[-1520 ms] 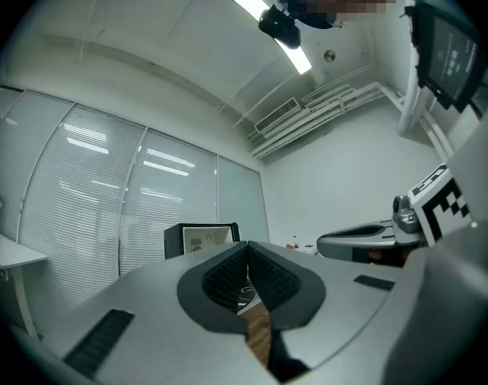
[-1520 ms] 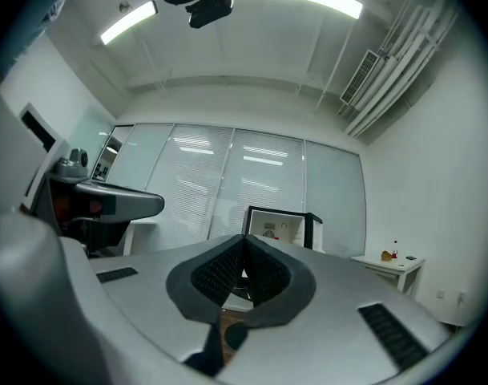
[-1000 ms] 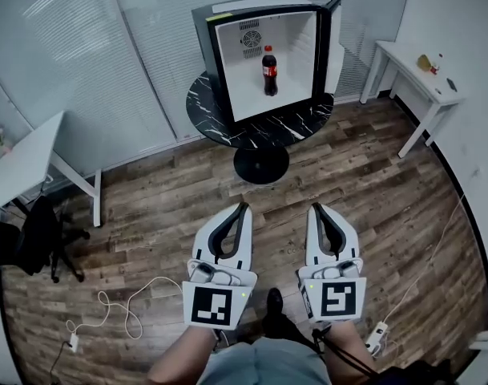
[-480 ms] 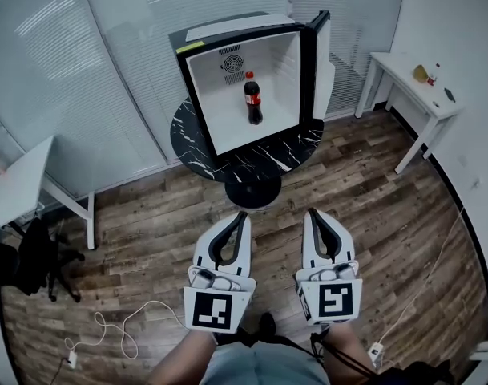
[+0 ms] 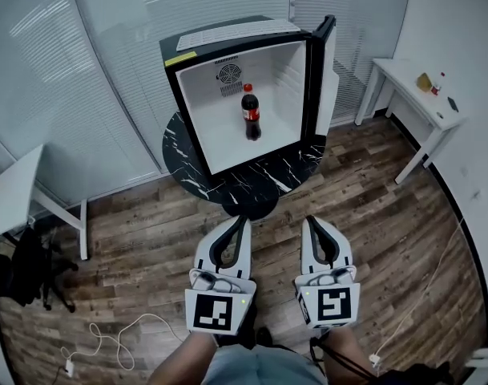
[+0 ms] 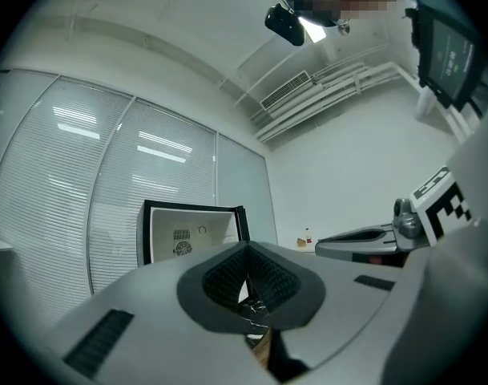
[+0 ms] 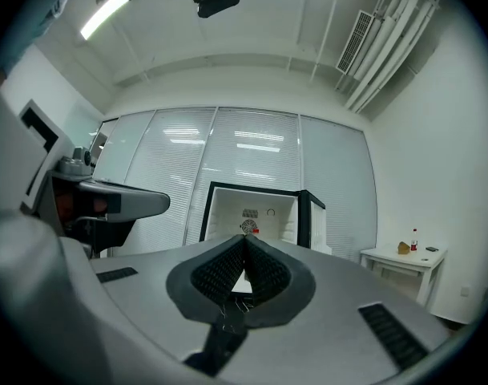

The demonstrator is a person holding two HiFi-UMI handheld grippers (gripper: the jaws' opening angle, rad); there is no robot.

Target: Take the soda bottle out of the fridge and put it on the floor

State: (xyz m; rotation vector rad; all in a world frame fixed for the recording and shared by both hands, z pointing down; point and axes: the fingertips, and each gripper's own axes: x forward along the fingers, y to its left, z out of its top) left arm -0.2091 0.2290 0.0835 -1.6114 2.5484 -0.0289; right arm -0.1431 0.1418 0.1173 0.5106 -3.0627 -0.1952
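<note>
A dark soda bottle [image 5: 251,114] with a red cap and red label stands upright inside a small black fridge [image 5: 183,54] whose door [image 5: 318,62] is swung open to the right. The fridge rests on a round black marble table [image 5: 285,178]. My left gripper [image 5: 244,220] and right gripper [image 5: 311,220] are held side by side low in the head view, well short of the table, both shut with nothing between the jaws. In the right gripper view the fridge [image 7: 227,194] lies straight ahead past the shut jaws [image 7: 245,239]; in the left gripper view the fridge [image 6: 151,211] sits ahead, left of the jaws [image 6: 248,247].
Wood-plank floor [image 5: 139,247] spreads around the table. A white desk [image 5: 420,95] with small items stands at the right wall, another white table [image 5: 19,191] and a dark chair [image 5: 27,271] at the left. A white cable [image 5: 107,343] lies on the floor at lower left.
The fridge and table have come nearer and larger in the head view as I move toward them. Both grippers stay shut, side by side.
</note>
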